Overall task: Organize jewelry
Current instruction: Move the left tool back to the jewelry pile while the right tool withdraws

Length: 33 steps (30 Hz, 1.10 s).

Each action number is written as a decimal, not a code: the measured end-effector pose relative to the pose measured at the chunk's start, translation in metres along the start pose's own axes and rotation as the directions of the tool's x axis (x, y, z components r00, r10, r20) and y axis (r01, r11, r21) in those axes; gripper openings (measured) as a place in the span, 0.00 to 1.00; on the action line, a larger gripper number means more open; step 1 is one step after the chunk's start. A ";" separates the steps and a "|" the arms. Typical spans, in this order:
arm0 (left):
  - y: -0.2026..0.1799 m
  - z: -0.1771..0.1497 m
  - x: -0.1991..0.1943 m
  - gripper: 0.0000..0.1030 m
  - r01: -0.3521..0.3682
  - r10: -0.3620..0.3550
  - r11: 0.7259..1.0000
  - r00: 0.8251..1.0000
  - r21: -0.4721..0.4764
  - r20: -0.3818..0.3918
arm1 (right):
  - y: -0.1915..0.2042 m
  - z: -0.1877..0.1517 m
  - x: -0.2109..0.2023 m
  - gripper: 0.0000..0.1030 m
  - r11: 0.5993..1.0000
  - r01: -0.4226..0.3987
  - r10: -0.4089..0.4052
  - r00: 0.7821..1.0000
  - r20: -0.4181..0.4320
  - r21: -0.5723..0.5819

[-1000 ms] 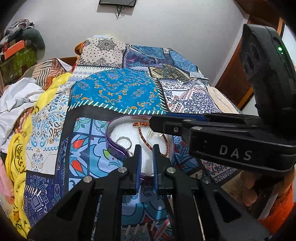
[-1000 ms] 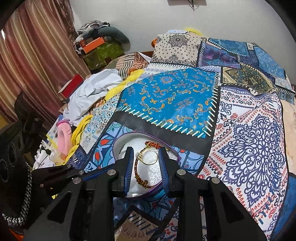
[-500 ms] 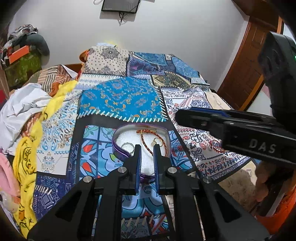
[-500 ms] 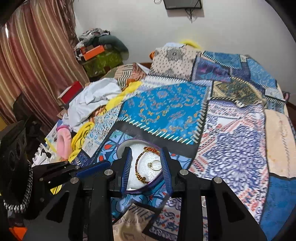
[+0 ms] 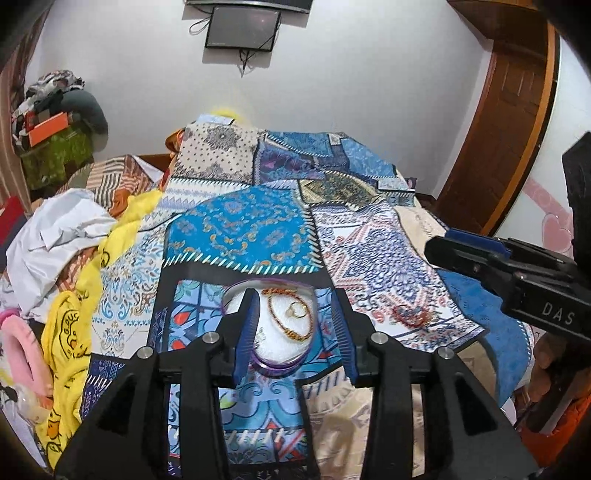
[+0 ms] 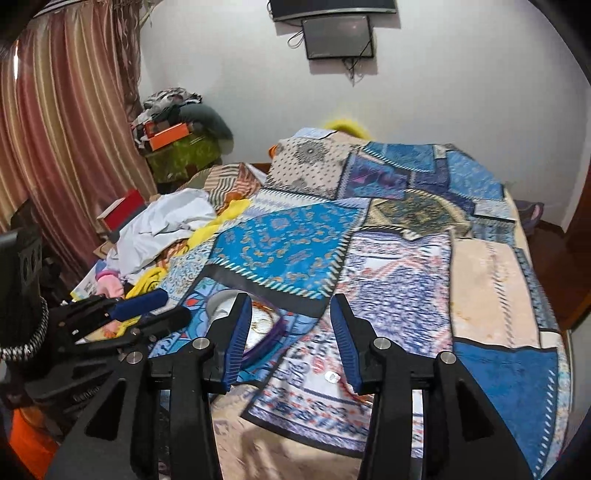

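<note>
A round purple-rimmed tray (image 5: 275, 363) with a white lining lies on the patterned bedspread. In it lie a red-and-gold beaded necklace (image 5: 282, 325) and a gold ring (image 5: 297, 310). My left gripper (image 5: 295, 328) is open and empty, held above and short of the tray. My right gripper (image 6: 291, 336) is open and empty, to the right of the tray (image 6: 266, 336). A red beaded piece (image 5: 410, 315) lies on the bedspread right of the tray. A small silver piece (image 6: 332, 376) lies on the cloth between the right fingers.
The patchwork bedspread (image 5: 240, 229) covers the bed. White and yellow clothes (image 5: 74, 236) are piled at the left. A curtain (image 6: 55, 129) hangs at the left, a wooden door (image 5: 509, 122) stands at the right, and a wall screen (image 5: 242, 27) hangs behind.
Both grippers have pulled back and up from the tray and opened wide. The ring that hung between the right fingers now lies in the tray.
</note>
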<state>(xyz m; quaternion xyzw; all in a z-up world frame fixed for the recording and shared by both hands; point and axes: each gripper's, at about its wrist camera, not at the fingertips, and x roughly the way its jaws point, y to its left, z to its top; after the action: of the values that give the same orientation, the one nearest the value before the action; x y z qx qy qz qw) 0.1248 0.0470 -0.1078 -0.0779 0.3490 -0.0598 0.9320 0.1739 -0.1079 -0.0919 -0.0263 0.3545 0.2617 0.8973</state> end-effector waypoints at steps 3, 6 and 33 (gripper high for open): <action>-0.012 0.004 -0.002 0.38 0.010 -0.010 1.000 1.000 0.018 0.010 | -0.010 -0.004 -0.010 0.39 0.999 0.032 -0.032 0.999 0.013 0.009; -0.024 0.006 -0.002 0.38 0.023 -0.024 0.999 1.000 0.036 0.012 | -0.026 -0.008 -0.020 0.39 0.998 0.062 -0.062 0.998 0.023 0.031; -0.086 -0.035 0.096 0.41 0.127 -0.093 0.983 0.968 0.136 -0.233 | -0.088 -0.076 0.006 0.40 0.986 0.101 -0.075 0.980 -0.184 0.134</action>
<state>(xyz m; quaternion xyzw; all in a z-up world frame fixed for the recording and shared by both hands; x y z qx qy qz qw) 0.1683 -0.0569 -0.1794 -0.0199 0.4421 -0.1459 0.8848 0.1731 -0.1986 -0.1640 -0.0009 0.4497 0.1922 0.8723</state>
